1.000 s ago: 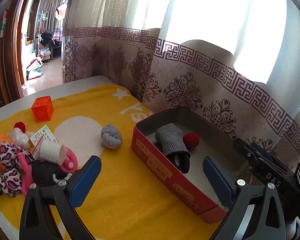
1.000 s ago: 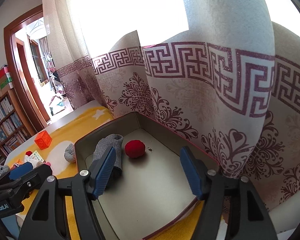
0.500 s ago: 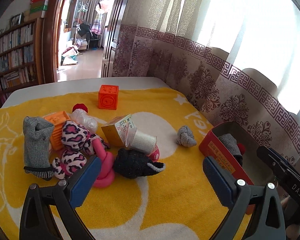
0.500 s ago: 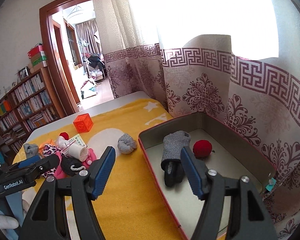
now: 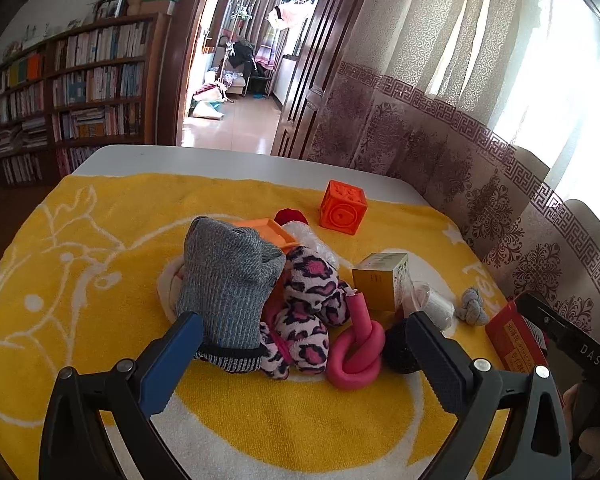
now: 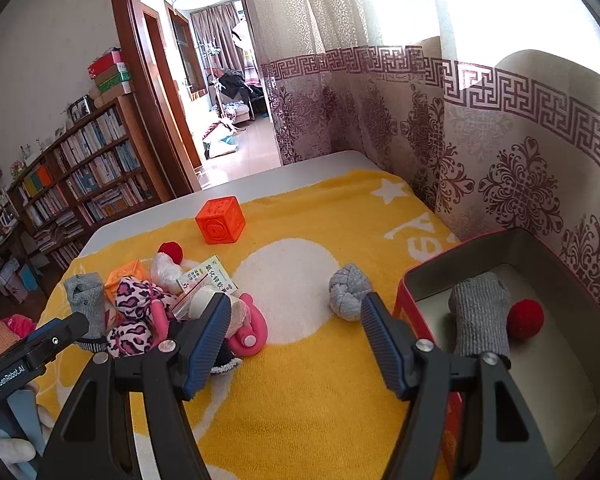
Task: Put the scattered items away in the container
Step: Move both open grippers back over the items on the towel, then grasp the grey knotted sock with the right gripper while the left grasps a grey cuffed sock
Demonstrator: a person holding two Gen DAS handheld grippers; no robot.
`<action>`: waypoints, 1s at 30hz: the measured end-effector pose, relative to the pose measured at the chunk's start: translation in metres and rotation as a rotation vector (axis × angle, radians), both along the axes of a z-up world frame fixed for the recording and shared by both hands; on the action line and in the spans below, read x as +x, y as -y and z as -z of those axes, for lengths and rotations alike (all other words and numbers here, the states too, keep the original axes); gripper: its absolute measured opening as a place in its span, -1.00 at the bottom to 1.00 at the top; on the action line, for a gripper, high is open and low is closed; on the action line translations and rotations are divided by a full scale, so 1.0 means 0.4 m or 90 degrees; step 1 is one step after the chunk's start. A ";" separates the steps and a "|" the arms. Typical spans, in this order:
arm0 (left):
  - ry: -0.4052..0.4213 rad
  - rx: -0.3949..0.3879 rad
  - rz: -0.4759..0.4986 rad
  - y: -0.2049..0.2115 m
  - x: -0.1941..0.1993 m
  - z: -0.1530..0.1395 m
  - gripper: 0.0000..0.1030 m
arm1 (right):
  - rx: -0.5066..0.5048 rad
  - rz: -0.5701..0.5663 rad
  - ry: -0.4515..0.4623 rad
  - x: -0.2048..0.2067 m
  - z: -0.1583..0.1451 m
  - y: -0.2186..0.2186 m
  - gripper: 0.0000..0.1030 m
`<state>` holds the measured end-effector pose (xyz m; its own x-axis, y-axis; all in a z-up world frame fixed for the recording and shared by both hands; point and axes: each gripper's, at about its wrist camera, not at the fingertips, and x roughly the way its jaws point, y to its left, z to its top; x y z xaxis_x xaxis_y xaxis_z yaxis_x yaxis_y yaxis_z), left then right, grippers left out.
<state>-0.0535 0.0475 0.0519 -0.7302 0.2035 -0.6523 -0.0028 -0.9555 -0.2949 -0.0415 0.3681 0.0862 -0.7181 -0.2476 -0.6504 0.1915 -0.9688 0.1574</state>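
A pile of items lies on the yellow blanket: a grey sock (image 5: 226, 284), a leopard-print sock (image 5: 312, 304), a knotted pink tube (image 5: 356, 350), a black sock (image 5: 400, 346), a gold box (image 5: 380, 284). My left gripper (image 5: 304, 364) is open and empty, hovering just in front of the pile. My right gripper (image 6: 296, 344) is open and empty over the blanket, between the pile and the red box (image 6: 420, 276). The box holds a grey sock (image 6: 480, 316) and a red ball (image 6: 524, 318). A grey knotted sock (image 6: 348, 292) lies beside it.
An orange cube (image 5: 343, 207) and a small red ball (image 6: 170, 251) sit farther back on the blanket. An orange tray (image 5: 266, 232) lies under the pile. Patterned curtains (image 6: 480, 152) hang behind the table. Bookshelves (image 5: 80, 92) and a doorway stand beyond.
Both grippers have swung left, away from the red box and toward the pile. The left gripper now sits close in front of the grey sock. Both stay open.
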 end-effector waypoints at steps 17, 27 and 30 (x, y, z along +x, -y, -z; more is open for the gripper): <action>0.027 -0.007 -0.050 0.087 -0.055 0.074 0.99 | 0.142 0.083 0.063 -0.165 0.138 0.064 0.37; 0.044 -0.011 -0.059 0.086 -0.105 0.118 0.99 | 0.161 0.080 0.056 -0.173 0.161 0.070 0.36; 0.061 0.015 -0.060 0.106 -0.109 0.134 0.83 | 0.160 0.078 0.054 -0.172 0.162 0.069 0.36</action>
